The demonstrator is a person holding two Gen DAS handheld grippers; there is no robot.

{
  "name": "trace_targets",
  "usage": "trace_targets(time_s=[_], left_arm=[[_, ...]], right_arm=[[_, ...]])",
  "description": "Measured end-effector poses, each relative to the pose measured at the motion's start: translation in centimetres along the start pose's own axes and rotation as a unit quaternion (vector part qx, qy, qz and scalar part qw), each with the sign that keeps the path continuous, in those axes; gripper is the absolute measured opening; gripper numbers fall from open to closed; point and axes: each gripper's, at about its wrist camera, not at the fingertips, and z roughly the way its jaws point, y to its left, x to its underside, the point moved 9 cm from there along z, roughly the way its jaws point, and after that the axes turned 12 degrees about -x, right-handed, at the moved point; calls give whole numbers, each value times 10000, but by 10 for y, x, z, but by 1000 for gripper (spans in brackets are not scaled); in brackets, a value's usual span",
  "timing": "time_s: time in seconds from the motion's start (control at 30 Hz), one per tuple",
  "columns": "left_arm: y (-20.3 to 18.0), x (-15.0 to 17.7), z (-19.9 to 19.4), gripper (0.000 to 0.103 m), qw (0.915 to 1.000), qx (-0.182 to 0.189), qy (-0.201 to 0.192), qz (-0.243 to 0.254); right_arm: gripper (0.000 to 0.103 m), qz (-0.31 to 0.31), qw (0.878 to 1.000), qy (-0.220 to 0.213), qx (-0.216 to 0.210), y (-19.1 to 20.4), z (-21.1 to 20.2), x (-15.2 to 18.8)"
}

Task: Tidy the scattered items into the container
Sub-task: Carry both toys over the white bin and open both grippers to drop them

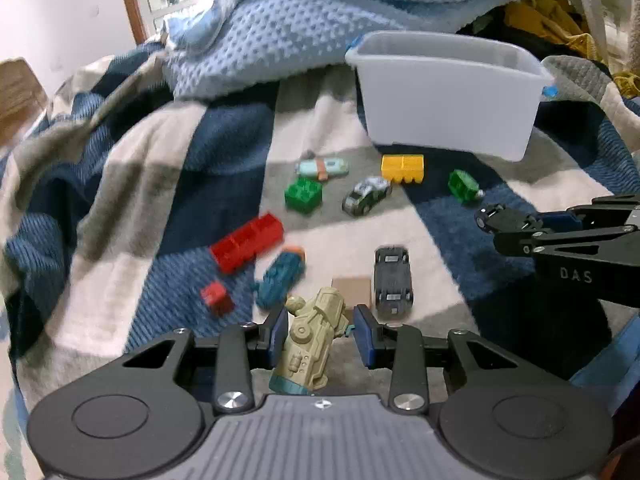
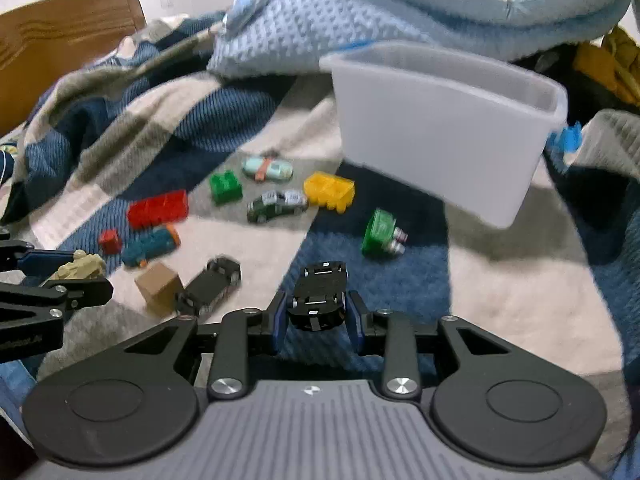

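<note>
toys (image 1: 304,194) in front of bin (image 1: 448,100)

A pale, open-topped plastic container (image 1: 448,100) sits upright at upper right on the checked blanket. Before it lie a yellow brick (image 1: 402,168), two green bricks (image 1: 303,194), a pale blue car (image 1: 322,167), a green-and-white car (image 1: 366,195), red bricks (image 1: 246,246), a teal toy (image 1: 280,276) and an overturned grey car (image 1: 393,280). A tan toy vehicle (image 1: 314,340) and a black car (image 2: 319,300), underside up, hang pinched in mid-air.

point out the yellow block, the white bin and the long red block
yellow block (image 1: 402,168), left wrist view, on its top face
white bin (image 1: 448,108), left wrist view, on its front wall
long red block (image 2: 157,208), right wrist view, on its side
</note>
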Motion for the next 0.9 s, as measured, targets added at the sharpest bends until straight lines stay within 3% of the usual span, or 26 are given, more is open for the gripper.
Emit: trace_targets(time_s=[0.53,0.9], left_arm=[[-42,-100,-9,40,9970,294,-556,460],[-94,-219,15,40,9918,683,-959,497]], right_arm=[[34,-99,9970,-706,291,-43,-47,-62],[34,-35,9899,-1305,558,-106,-66,-145]])
